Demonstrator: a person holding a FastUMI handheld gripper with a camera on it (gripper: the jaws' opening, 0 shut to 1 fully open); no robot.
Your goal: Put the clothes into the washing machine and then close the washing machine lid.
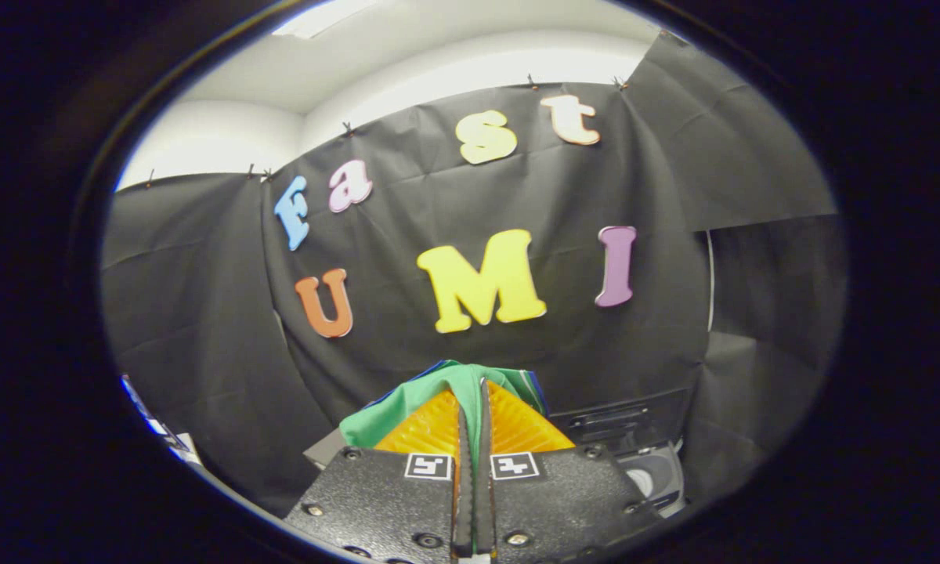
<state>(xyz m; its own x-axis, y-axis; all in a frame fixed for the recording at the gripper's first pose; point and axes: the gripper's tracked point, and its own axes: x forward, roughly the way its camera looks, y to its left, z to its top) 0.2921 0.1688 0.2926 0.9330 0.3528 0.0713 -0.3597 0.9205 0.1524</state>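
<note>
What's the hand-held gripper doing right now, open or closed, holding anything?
Hand-held gripper: closed, both fingers pinching the green cloth, lifted in front of the booth wall.

Green cloth (446,384) — bunched, pinched between the gripper's (474,392) closed fingers — above the washing machine (650,470)

I can't make out the supporting surface. The washing machine (654,474) sits near right of my gripper (474,392), whose fingers pinch the green clothes (395,407).

Booth wall (204,313): black cloth, creased, clipped along its top edge. White ceiling (407,55) above, brightly lit.
</note>
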